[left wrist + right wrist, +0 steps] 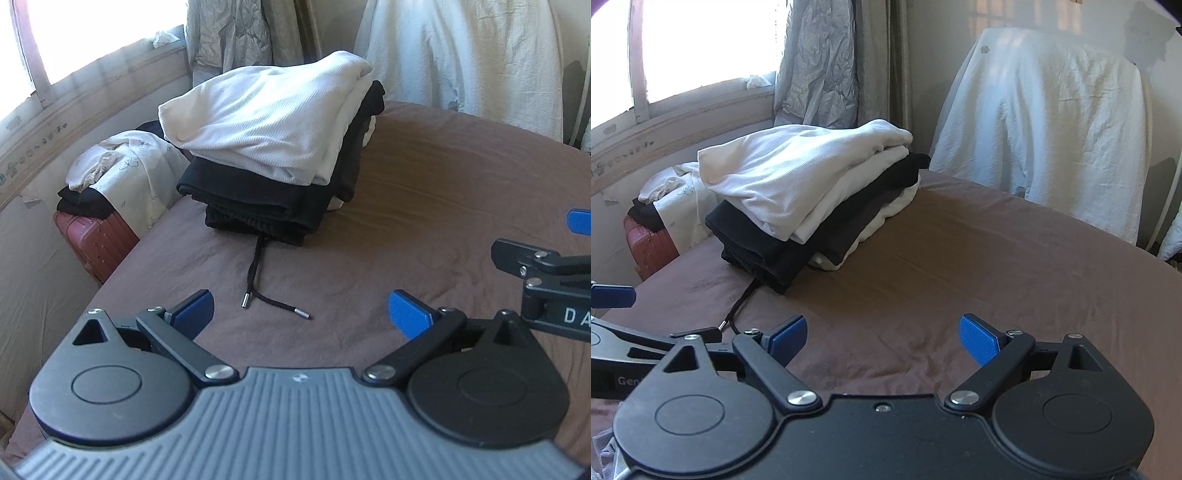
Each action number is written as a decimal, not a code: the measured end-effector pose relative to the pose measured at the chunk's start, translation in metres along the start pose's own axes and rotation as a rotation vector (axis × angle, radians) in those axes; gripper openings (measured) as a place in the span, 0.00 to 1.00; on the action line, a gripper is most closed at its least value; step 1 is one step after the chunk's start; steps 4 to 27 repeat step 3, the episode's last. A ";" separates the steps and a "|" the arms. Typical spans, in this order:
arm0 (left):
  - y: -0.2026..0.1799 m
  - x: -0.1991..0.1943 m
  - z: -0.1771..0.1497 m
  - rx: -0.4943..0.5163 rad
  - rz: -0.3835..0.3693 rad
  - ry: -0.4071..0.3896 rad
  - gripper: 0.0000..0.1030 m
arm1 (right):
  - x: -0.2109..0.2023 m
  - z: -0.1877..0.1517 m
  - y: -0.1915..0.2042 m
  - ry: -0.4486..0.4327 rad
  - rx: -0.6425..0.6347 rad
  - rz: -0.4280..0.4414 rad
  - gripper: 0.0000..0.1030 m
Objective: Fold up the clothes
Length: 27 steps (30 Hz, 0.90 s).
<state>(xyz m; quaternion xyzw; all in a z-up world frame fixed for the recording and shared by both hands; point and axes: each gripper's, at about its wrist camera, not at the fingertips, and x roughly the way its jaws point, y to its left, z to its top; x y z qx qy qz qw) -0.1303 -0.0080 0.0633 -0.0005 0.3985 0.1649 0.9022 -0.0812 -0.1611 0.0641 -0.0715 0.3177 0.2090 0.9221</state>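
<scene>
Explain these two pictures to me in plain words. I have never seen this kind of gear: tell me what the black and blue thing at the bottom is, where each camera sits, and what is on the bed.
Each picture comes from a small wide-angle camera fixed on a hand-held tool, looking forward along its two fingers. A person carries one tool in each hand; there is no robot arm.

In the left tool's view, the black body with blue pads is the left gripper. Its fingers are spread apart and hold nothing. Part of the other tool pokes in at the right edge.

In the right tool's view you see the right gripper, also open and not holding anything.

Ahead, on the brown bed sheet, sits a stack of folded clothes: white garments on top, black ones beneath. A black drawstring with metal tips trails out from the bottom. Beside the bed stands a red suitcase with more clothing on it.
</scene>
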 end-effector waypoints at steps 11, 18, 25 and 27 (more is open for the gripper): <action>-0.001 0.001 0.000 0.002 -0.002 0.010 1.00 | 0.001 0.000 0.001 0.002 -0.005 -0.005 0.90; -0.001 0.001 0.000 0.002 -0.002 0.010 1.00 | 0.001 0.000 0.001 0.002 -0.005 -0.005 0.90; -0.001 0.001 0.000 0.002 -0.002 0.010 1.00 | 0.001 0.000 0.001 0.002 -0.005 -0.005 0.90; -0.001 0.001 0.000 0.002 -0.002 0.010 1.00 | 0.001 0.000 0.001 0.002 -0.005 -0.005 0.90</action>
